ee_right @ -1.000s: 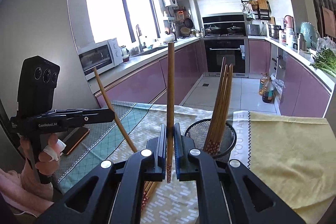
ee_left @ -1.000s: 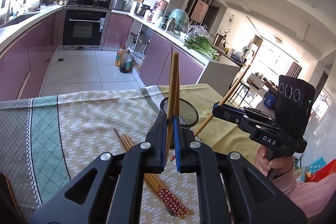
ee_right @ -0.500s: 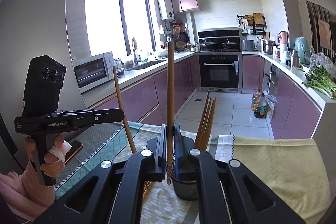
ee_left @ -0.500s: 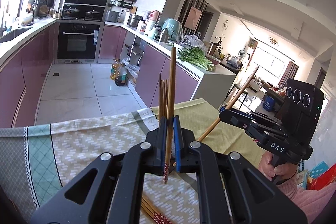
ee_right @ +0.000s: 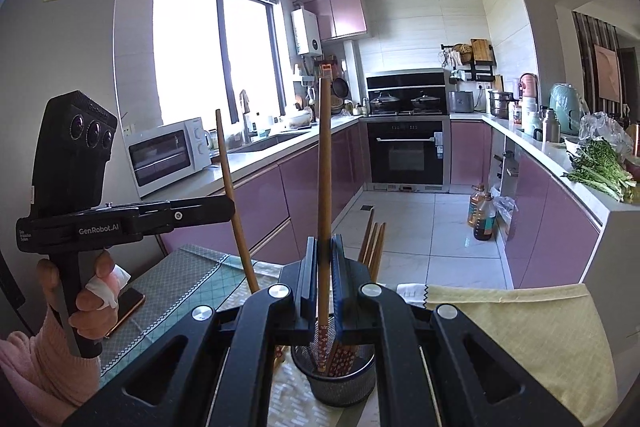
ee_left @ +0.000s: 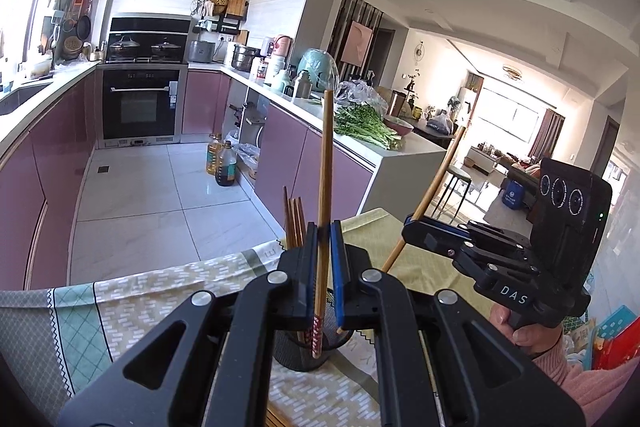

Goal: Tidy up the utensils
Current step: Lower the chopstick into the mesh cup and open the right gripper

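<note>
Step in hand: delivery of two chopsticks to the mesh holder (ee_right: 334,379).

The left gripper (ee_left: 323,267) has its jaws pinched on one chopstick (ee_left: 325,187), held near upright, patterned end low over the holder's mouth. The right gripper (ee_right: 323,281) has its jaws pinched on a second chopstick (ee_right: 324,187), also upright, its patterned end at or just inside the rim. The holder stands on the cloth-covered desk (ee_right: 520,327), near its far edge, already containing several chopsticks (ee_right: 374,245).

Next move, as judged: lower each chopstick into the holder, clear of the other gripper, then spread the jaws. More chopsticks appear to lie on the desk at its near edge.
</note>
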`<state>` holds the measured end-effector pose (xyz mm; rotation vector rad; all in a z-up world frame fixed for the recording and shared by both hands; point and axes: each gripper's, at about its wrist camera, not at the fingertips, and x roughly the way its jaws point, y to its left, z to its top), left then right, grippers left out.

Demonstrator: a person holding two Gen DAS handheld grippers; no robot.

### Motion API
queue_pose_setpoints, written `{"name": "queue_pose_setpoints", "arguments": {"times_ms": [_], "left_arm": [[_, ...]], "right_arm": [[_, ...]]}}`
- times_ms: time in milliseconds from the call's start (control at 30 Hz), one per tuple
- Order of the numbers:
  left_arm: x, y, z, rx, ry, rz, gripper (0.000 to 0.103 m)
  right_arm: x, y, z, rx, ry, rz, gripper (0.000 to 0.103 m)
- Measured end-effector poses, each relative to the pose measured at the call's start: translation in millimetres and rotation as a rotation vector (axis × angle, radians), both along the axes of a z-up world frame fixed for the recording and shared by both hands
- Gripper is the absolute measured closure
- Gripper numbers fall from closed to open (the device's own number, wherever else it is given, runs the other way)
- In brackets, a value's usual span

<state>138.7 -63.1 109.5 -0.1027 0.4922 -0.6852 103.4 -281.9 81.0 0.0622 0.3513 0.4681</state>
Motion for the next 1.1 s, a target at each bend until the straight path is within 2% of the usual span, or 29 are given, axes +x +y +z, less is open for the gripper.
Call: {"name": "queue_pose_setpoints", "arguments": {"times_ms": [200,600,833,1033,1100], "left_arm": [[9.1,-12.3,-5.3,0.022,-0.001,0.005,0.096],[23.5,-25.2,-39.3,0.132,0.089,-0.038,0.097],[42.1,-30.4,-60.0,0.16,0.149,-0.031,0.097],[56.9,-34.9,-76.1,0.177,0.192,-0.006,0.097],[59.9,-35.7,-80.9,0.176,0.206,-0.002,0.097]], "right_arm": [[17.3,-0.8,-13.9,0.006,0.044,-0.012,0.097],[40.6,6.7,-49.6,-0.021,0.177,-0.017,0.097],[54.6,9.1,-67.3,-0.038,0.252,-0.036,0.096],[58.4,8.6,-74.6,-0.03,0.271,-0.053,0.095],[57.7,6.5,-75.3,-0.024,0.272,-0.052,0.092]]}}
